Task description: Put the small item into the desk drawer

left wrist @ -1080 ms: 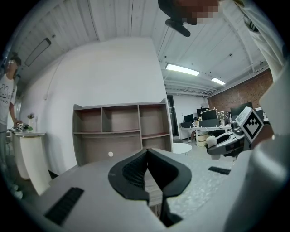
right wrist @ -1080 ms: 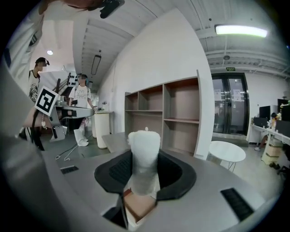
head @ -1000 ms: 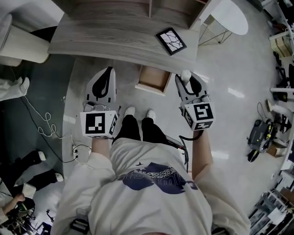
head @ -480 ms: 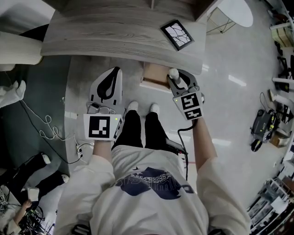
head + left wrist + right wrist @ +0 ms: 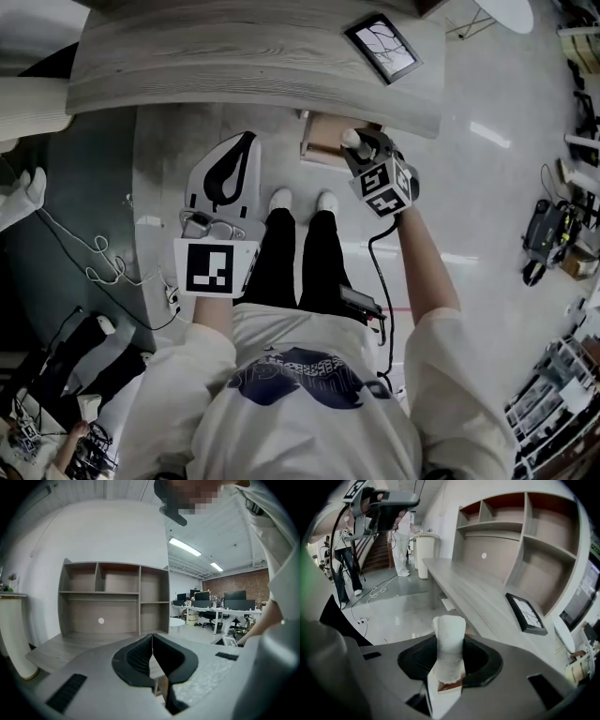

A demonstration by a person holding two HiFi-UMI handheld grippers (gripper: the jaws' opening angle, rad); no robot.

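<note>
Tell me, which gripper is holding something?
The right gripper: a white item sticks up between its jaws. The left gripper has its jaws shut together with nothing in them.

The open light-wood drawer (image 5: 323, 148) is reachable from above at its front. The grey wood-grain desktop (image 5: 234, 66) overhangs its rear, and white shoes (image 5: 280, 199) stand just before it.

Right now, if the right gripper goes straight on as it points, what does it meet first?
Probably the open drawer, seen just past the white item that the right gripper holds. Depth is unclear, so its front edge might come first.
</note>
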